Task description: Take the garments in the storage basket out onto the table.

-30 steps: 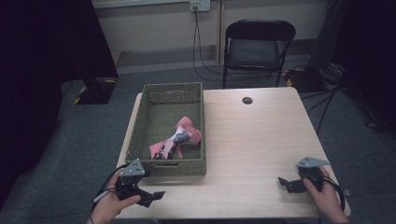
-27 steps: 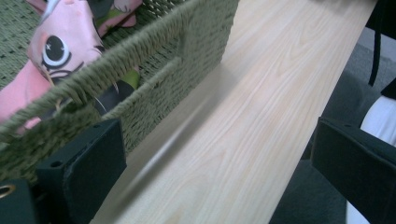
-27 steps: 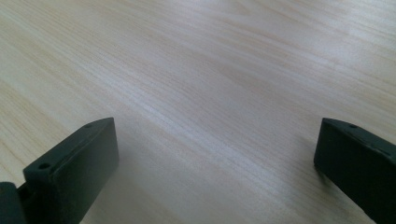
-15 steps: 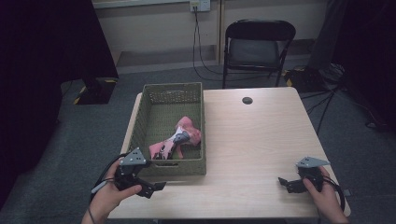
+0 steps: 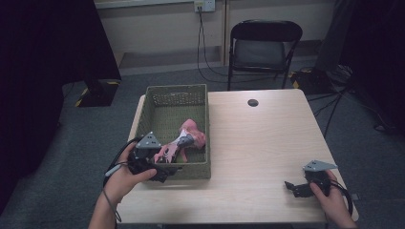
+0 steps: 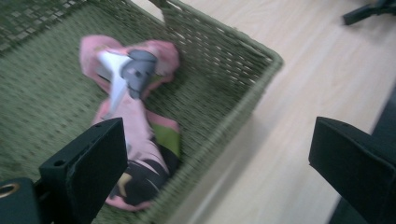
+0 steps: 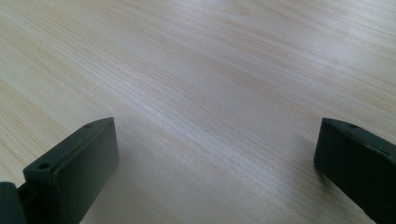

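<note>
Half the pink cloth (image 6: pixel 135 135) hides behind left tongs (image 6: pixel 215 158) — blurred.

Basket (image 5: pixel 196 169) green wicker, rough weave; bundle (image 6: pixel 135 135) inside pink soft cloth; table (image 5: pixel 267 143) pale wood, smooth matt.

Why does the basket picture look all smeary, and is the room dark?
In the left gripper view, the basket and pink cloth are smeared by motion blur. The right gripper view shows sharper table grain with soft jaw shadows. The high view has dark sides.
</note>
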